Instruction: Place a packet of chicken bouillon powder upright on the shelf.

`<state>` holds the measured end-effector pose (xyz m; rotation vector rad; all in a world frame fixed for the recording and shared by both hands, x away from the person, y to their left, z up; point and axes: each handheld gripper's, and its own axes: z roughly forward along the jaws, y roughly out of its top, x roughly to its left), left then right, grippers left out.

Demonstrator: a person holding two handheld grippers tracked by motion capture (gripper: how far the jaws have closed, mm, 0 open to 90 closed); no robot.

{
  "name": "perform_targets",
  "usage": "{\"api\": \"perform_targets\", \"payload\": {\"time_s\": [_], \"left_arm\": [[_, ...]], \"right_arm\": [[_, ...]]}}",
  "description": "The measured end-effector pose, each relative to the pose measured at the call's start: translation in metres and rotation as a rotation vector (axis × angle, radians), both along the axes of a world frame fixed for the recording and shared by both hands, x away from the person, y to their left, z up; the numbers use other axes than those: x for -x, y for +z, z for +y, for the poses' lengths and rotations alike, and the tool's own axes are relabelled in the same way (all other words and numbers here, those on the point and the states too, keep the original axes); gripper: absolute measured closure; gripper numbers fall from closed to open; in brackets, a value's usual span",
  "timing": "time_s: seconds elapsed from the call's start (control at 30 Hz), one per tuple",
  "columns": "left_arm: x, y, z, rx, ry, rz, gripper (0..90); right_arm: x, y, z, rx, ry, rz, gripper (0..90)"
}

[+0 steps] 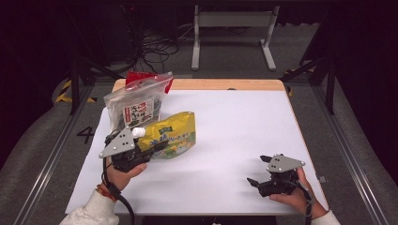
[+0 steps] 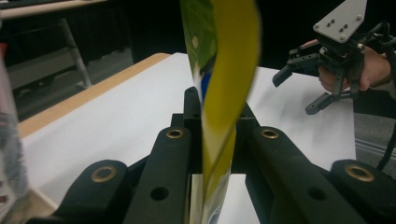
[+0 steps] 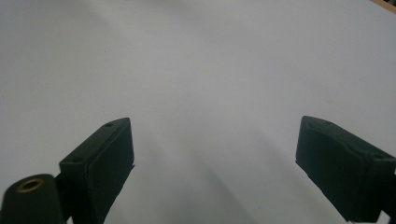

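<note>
Yellow spouted pouch [image 1: 172, 136] hangs pinched in the left tongs [image 1: 149, 149] above the white bench [image 1: 225, 131], just in front of a clear zip bag [image 1: 135, 104] of dark snacks. Well apart, the right tongs [image 1: 257, 170] gape empty over bare bench.

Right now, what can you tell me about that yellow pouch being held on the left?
The yellow and green flexible plastic pouch has a white screw spout at its lower left corner, printed lettering and a glossy, slightly crumpled skin. It is tilted, its spout end pinched in the left claw, whose jaws are shut on its thin edge. Its far end leans towards the white table top; whether it rests there is unclear. Behind it stands a clear zip bag of dark packets, close or touching.
</note>
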<state>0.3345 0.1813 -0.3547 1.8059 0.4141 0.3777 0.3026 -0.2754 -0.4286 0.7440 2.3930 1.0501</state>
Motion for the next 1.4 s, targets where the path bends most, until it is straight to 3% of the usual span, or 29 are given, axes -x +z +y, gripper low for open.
{"api": "perform_targets", "payload": {"time_s": [0.27, 0.57, 0.7, 1.07, 1.17, 1.23, 1.4], "left_arm": [[-0.002, 0.006, 0.026, -0.012, 0.063, -0.032, 82.4], [-0.002, 0.015, 0.051, 0.004, 0.112, -0.068, 82.4], [-0.004, 0.019, 0.058, -0.022, 0.124, -0.088, 82.4], [-0.023, 0.011, 0.081, -0.067, 0.153, -0.091, 82.4], [-0.027, 0.005, 0.089, -0.058, 0.153, -0.081, 82.4], [-0.029, 0.003, 0.092, -0.091, 0.159, -0.086, 82.3], [-0.037, -0.005, 0.101, -0.071, 0.132, -0.059, 82.3]], "right_arm": [[-0.001, -0.007, 0.004, 0.011, 0.006, 0.017, 11.8], [0.001, -0.014, 0.004, 0.03, 0.003, 0.029, 11.8], [0.002, -0.015, 0.005, 0.035, 0.006, 0.029, 12.0], [0.001, -0.018, 0.007, 0.04, 0.009, 0.045, 12.4], [0.001, -0.019, 0.007, 0.045, 0.009, 0.053, 12.6], [0.001, -0.02, 0.008, 0.049, 0.012, 0.057, 12.8], [0.001, -0.022, 0.009, 0.057, 0.02, 0.064, 13.2]]}}
